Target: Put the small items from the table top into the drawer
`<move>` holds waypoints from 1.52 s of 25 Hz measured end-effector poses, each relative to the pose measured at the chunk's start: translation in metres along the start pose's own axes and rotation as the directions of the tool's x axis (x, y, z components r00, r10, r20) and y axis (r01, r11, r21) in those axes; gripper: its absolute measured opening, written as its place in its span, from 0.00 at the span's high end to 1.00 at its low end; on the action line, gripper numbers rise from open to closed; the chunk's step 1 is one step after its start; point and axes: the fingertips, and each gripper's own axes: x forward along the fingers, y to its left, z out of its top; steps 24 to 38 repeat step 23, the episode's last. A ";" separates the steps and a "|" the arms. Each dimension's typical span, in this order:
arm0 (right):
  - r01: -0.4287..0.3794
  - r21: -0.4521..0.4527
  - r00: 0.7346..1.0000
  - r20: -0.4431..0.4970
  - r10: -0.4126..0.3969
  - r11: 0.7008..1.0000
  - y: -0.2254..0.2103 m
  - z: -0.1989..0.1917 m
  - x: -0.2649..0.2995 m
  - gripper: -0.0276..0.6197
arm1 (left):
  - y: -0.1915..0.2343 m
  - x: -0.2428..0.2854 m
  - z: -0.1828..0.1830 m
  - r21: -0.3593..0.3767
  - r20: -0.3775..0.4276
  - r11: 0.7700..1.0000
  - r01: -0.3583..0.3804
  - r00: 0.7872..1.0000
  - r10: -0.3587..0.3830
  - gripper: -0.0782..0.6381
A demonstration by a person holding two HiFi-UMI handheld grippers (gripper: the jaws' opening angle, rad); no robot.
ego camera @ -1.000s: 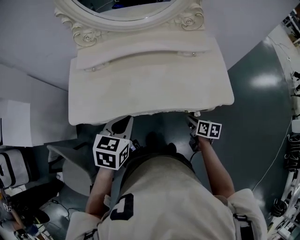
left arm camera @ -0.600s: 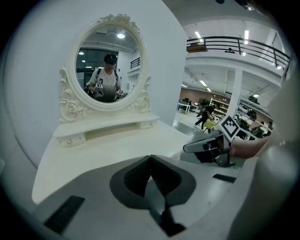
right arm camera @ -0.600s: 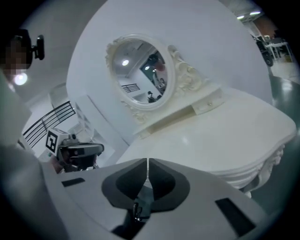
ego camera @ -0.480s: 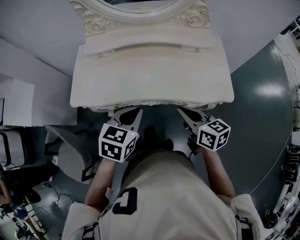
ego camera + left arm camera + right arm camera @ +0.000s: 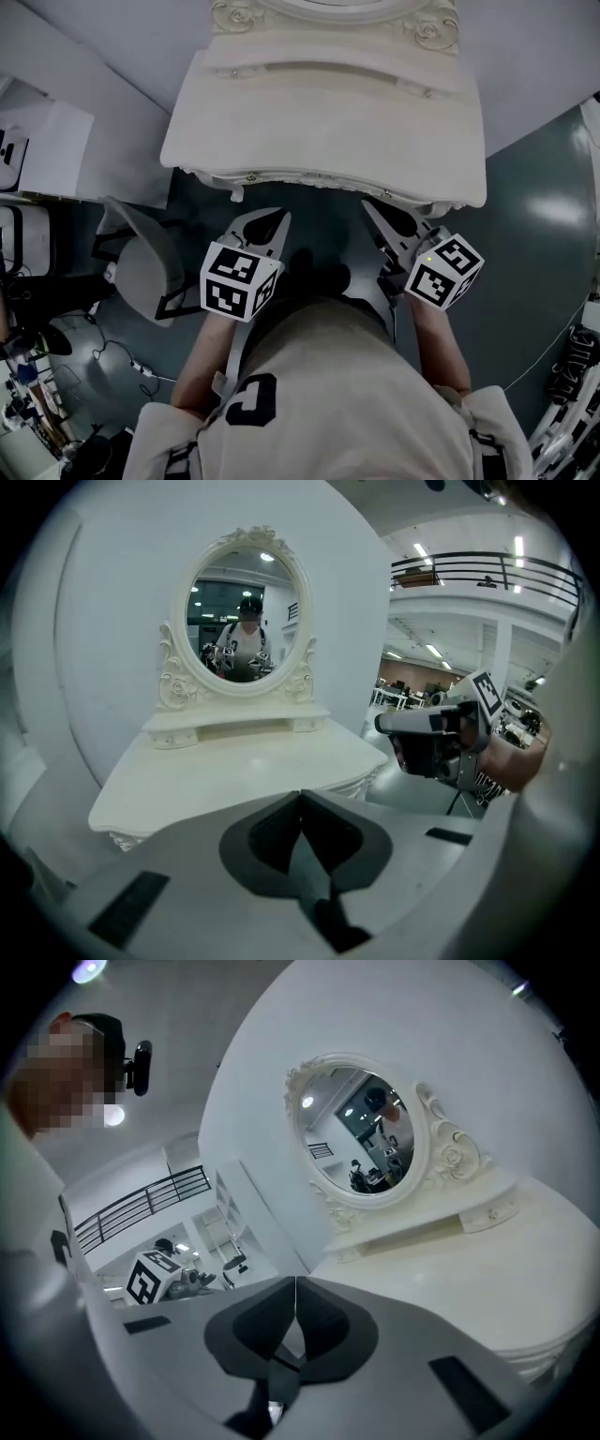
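The white dressing table (image 5: 319, 122) shows a bare top; I see no small items on it in any view. Its front edge (image 5: 309, 176) carries small knobs and no drawer stands out. My left gripper (image 5: 278, 217) is shut and empty, just short of that edge; in the left gripper view (image 5: 300, 797) its tips meet. My right gripper (image 5: 367, 204) is shut too, its jaws having just closed with nothing between them. Its tips touch in the right gripper view (image 5: 295, 1281), pointing at the oval mirror (image 5: 370, 1138).
A grey chair (image 5: 141, 272) stands on the dark floor left of me. A white box (image 5: 47, 141) sits against the wall further left. Cables (image 5: 122, 356) trail over the floor. A low shelf (image 5: 319, 75) runs under the mirror.
My right gripper has come up from under the table's edge and rolled, so its marker cube shows another face. The left gripper has shifted a little towards the table.
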 end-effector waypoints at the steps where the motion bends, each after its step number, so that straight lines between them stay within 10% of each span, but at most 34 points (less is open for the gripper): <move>1: -0.007 -0.008 1.000 0.008 0.007 1.000 0.005 0.003 0.001 0.91 | -0.001 -0.001 0.000 0.001 0.005 1.000 0.004 1.000 -0.004 0.81; 23: 0.040 -0.077 0.999 0.009 -0.039 0.996 0.120 -0.026 0.055 0.91 | 0.056 -0.050 -0.039 0.039 0.038 0.984 0.173 0.984 -0.175 0.81; 38: 0.040 -0.077 0.999 0.009 -0.039 0.996 0.120 -0.026 0.055 0.91 | 0.056 -0.050 -0.039 0.039 0.038 0.984 0.173 0.984 -0.175 0.81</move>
